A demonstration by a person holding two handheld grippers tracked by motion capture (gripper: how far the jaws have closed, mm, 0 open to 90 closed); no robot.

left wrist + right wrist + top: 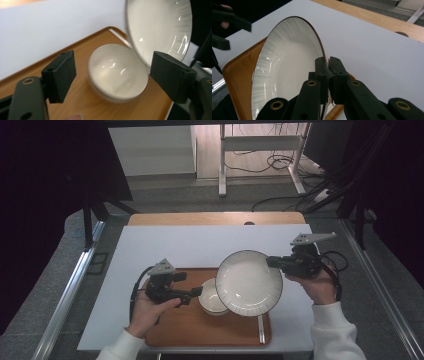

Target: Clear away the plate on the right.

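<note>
A wooden tray lies on the white sheet near the table's front edge. A small white bowl stands on it. My right gripper is shut on the right rim of a large white plate with a dark rim, which hangs tilted above the tray and partly covers the small bowl. In the right gripper view the jaws pinch the plate's rim. My left gripper is open just left of the small bowl. In the left gripper view the bowl sits ahead between the spread pads, apart from them, with the plate above.
A thin metal bar lies on the tray's right side. The white sheet covers the table, whose wooden edge shows at the back. Metal rails run along both sides. Desk legs and cables stand on the floor beyond.
</note>
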